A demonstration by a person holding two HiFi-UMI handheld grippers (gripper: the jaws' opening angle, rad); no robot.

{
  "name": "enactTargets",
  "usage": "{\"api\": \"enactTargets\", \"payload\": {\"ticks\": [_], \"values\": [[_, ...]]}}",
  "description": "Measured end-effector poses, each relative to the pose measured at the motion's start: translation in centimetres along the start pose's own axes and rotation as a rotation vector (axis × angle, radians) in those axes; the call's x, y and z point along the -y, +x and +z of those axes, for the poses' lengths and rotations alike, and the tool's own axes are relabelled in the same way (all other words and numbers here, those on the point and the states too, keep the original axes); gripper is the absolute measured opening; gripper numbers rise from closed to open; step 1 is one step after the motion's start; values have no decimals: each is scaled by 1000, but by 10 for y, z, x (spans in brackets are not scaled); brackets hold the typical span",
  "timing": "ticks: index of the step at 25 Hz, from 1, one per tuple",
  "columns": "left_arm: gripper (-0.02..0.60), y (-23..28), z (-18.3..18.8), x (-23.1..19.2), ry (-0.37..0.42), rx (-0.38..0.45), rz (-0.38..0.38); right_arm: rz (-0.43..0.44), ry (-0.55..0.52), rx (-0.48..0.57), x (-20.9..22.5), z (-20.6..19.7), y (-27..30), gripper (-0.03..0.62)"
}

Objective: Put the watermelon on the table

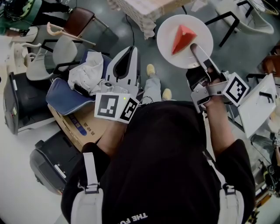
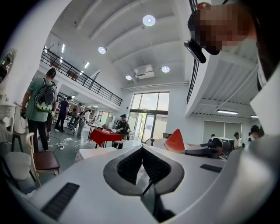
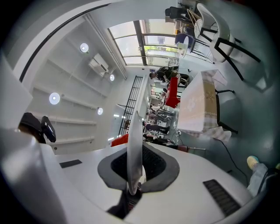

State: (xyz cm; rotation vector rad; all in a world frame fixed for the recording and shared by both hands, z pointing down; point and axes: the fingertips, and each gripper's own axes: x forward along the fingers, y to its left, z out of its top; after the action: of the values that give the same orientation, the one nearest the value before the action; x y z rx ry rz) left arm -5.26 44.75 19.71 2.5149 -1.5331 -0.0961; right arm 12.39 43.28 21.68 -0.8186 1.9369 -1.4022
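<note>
In the head view, the watermelon [image 1: 181,38] is seen lying on a white plate [image 1: 168,30], held above bare floor [image 1: 175,83] just short of the cloth-covered table [image 1: 146,13]. In the left gripper view, the left gripper [image 2: 142,149] is shown closed on nothing. In the right gripper view, the plate's rim is seen clamped by the right gripper [image 3: 136,175].

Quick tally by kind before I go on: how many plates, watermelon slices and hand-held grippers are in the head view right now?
plate: 1
watermelon slice: 1
hand-held grippers: 2, the left hand-held gripper and the right hand-held gripper
Total: 4
</note>
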Motion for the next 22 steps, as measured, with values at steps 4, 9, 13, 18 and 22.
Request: {"api": "enactTargets", "payload": {"ticks": [4, 9, 13, 18, 22], "values": [[11, 13, 6, -16, 75, 9, 44, -4, 9, 0, 7, 7, 17, 18], [11, 35, 9, -28, 144, 2, 26, -6, 15, 2, 13, 18, 40, 18], [11, 56, 14, -36, 171, 9, -2, -14, 18, 4, 22, 32, 60, 18], [11, 87, 17, -53, 192, -9, -9, -20, 22, 6, 30, 49, 87, 18], [11, 108, 15, -75, 182, -40, 24, -22, 27, 3, 35, 57, 108, 18]]}}
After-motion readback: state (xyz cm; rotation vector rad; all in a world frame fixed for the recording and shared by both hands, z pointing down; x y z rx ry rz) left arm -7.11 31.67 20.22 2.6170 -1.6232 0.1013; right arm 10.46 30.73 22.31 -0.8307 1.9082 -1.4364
